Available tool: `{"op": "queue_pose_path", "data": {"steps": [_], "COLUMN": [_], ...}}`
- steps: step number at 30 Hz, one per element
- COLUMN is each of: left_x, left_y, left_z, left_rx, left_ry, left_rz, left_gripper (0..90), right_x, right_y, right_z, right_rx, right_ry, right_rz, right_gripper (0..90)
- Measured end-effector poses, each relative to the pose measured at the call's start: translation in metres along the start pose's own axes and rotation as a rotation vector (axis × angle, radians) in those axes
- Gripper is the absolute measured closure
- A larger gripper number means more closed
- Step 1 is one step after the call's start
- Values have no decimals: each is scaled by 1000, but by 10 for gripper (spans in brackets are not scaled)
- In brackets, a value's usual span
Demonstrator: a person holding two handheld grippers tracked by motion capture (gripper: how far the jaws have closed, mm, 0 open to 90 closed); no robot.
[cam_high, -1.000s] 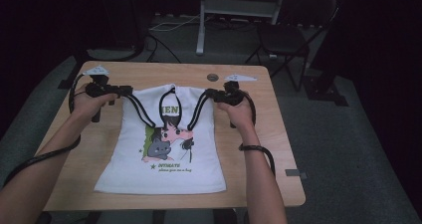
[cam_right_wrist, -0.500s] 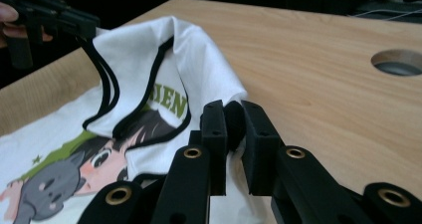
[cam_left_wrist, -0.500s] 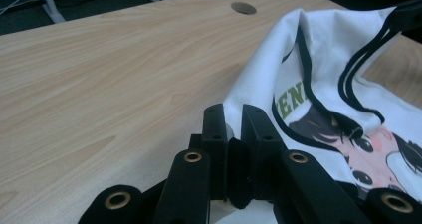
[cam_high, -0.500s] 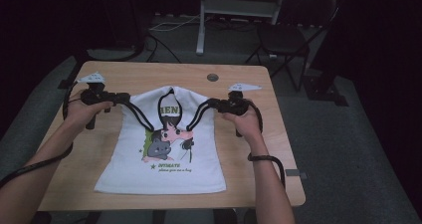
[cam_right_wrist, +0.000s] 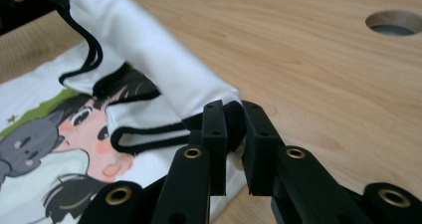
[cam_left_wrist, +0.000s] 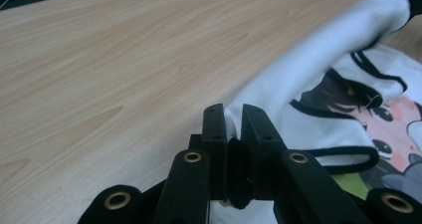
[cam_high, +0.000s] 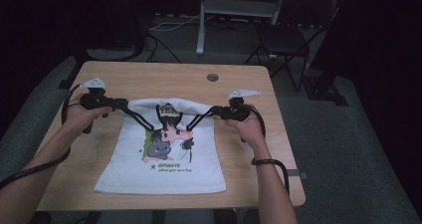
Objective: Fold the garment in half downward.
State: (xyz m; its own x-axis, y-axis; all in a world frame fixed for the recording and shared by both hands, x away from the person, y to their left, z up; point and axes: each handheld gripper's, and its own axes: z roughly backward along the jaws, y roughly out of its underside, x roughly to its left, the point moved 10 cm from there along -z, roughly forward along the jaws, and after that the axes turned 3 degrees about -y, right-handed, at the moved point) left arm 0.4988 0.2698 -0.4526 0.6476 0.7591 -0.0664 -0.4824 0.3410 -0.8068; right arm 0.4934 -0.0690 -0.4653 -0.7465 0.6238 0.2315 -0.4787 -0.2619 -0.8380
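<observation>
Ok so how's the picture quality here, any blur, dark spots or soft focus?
High view: the table is evenly lit, the room behind nearly black, the shirt print slightly soft. Left gripper view: the shirt print is fairly sharp, the near linkage soft. Right gripper view: the folded white cloth looks smeared, and the table hole is soft.

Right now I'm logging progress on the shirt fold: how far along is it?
Early on. Done: both grippers have the white shirt by its shoulders, the left gripper and the right gripper each shut on cloth. In hand: the top edge is lifted and curling toward the hem over the cartoon print. Left: laying that fold flat on the table; the lower half lies unfolded.
</observation>
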Motion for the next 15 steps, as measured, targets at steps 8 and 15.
{"op": "queue_pose_path", "data": {"steps": [8, 15], "left_x": [-3, -9], "left_y": [13, 21], "left_z": [1, 2], "left_rx": [29, 41], "left_ry": [3, -2], "left_rz": [-27, -66], "left_gripper": [812, 813], "right_x": [4, 10], "right_y": [11, 21], "right_z": [-1, 1], "right_rx": [32, 58], "right_ry": [-1, -3], "right_rz": [19, 45], "right_gripper": [821, 820]}}
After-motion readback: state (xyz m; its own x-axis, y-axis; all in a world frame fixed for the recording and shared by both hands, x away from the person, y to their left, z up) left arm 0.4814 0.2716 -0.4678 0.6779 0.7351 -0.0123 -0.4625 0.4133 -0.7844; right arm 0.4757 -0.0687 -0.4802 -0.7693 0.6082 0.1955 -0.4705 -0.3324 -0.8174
